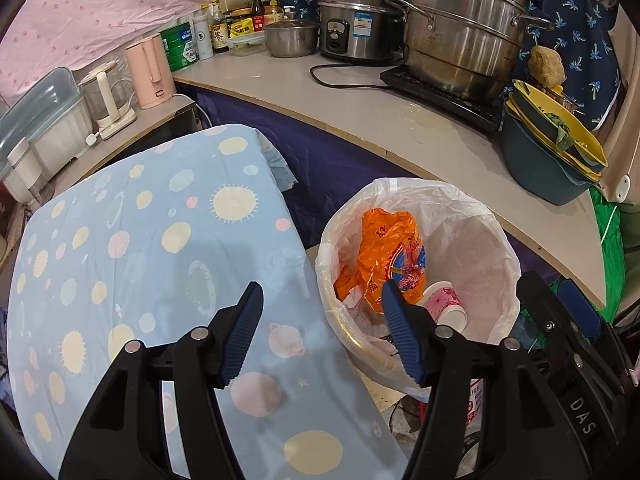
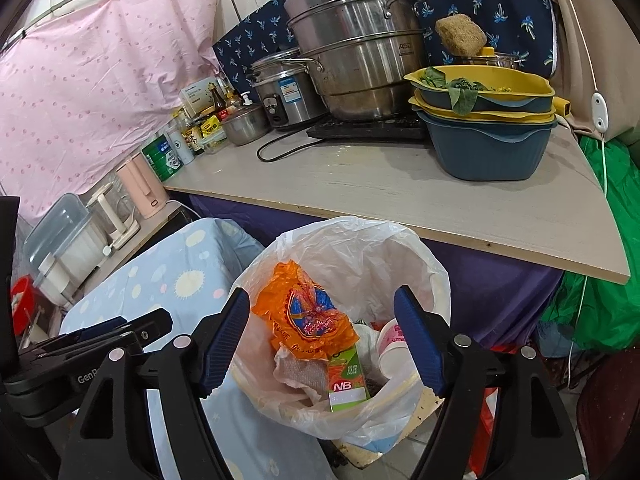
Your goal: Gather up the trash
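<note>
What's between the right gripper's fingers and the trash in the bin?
Nothing. In the right wrist view the right gripper is open and empty above the lined bin; orange wrapper, green carton and paper cup lie below.

Bin between the covered table and the counter

A lined trash bin (image 2: 416, 408) stood on the floor just right of the cloth-covered table (image 1: 132, 248) and before the counter (image 2: 384, 188). In it lay a crumpled snack wrapper (image 2: 308, 320), a carton (image 2: 346, 380) before that, and a paper cup (image 2: 394, 344) to their right. Stacked steamer pots (image 2: 360, 48) stood at the back of the counter, the nested basins (image 2: 488, 152) to their right.
</note>
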The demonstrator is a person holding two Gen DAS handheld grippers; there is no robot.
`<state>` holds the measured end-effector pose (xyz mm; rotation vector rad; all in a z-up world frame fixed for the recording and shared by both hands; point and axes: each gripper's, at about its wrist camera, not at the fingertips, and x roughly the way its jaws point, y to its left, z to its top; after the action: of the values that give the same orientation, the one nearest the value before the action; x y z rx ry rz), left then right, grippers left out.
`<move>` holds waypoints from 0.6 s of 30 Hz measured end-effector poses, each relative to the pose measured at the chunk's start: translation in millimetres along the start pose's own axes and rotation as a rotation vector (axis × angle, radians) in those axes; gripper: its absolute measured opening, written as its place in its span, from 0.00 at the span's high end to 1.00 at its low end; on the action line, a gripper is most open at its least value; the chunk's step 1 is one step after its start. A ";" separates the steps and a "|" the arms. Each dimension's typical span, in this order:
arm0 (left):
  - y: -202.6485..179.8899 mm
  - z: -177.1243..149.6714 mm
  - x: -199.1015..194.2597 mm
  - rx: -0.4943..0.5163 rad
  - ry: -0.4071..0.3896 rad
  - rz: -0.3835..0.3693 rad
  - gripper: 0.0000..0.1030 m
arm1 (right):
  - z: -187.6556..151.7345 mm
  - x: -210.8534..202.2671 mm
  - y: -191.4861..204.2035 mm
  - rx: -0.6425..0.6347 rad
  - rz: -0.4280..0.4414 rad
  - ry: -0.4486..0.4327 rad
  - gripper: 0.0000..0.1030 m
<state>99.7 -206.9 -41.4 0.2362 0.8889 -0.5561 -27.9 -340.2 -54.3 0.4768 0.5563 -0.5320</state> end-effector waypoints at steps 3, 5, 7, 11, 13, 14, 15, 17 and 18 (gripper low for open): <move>2.3 -3.2 -4.1 0.002 -0.002 0.003 0.43 | -3.1 -5.5 3.9 -0.011 -0.005 -0.004 0.27; 4.2 -5.6 -6.8 0.002 -0.004 0.005 0.41 | -6.2 -9.7 5.8 -0.011 -0.006 -0.006 0.26; 5.6 -8.5 -9.4 0.001 -0.009 0.010 0.38 | -8.7 -12.2 7.5 -0.015 -0.004 -0.002 0.26; 9.5 -15.1 -13.9 0.001 -0.011 0.018 0.33 | -14.4 -17.6 13.1 -0.033 -0.013 0.002 0.25; 12.1 -18.7 -15.8 0.002 -0.010 0.022 0.30 | -16.7 -19.2 13.8 -0.039 -0.016 0.006 0.24; 13.4 -20.2 -16.7 0.002 -0.009 0.024 0.30 | -18.1 -20.0 14.5 -0.041 -0.019 0.007 0.24; 14.5 -22.0 -17.4 0.003 -0.008 0.027 0.29 | -20.0 -21.4 15.3 -0.043 -0.022 0.008 0.23; 16.9 -25.4 -18.2 0.001 -0.003 0.030 0.27 | -23.2 -23.4 16.5 -0.043 -0.030 0.012 0.21; 17.9 -26.7 -18.4 0.000 -0.002 0.031 0.25 | -24.6 -24.3 16.6 -0.041 -0.032 0.014 0.21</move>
<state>82.6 -174.2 -43.9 0.2487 0.8821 -0.5271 -44.7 -305.7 -53.6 0.4334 0.5884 -0.5474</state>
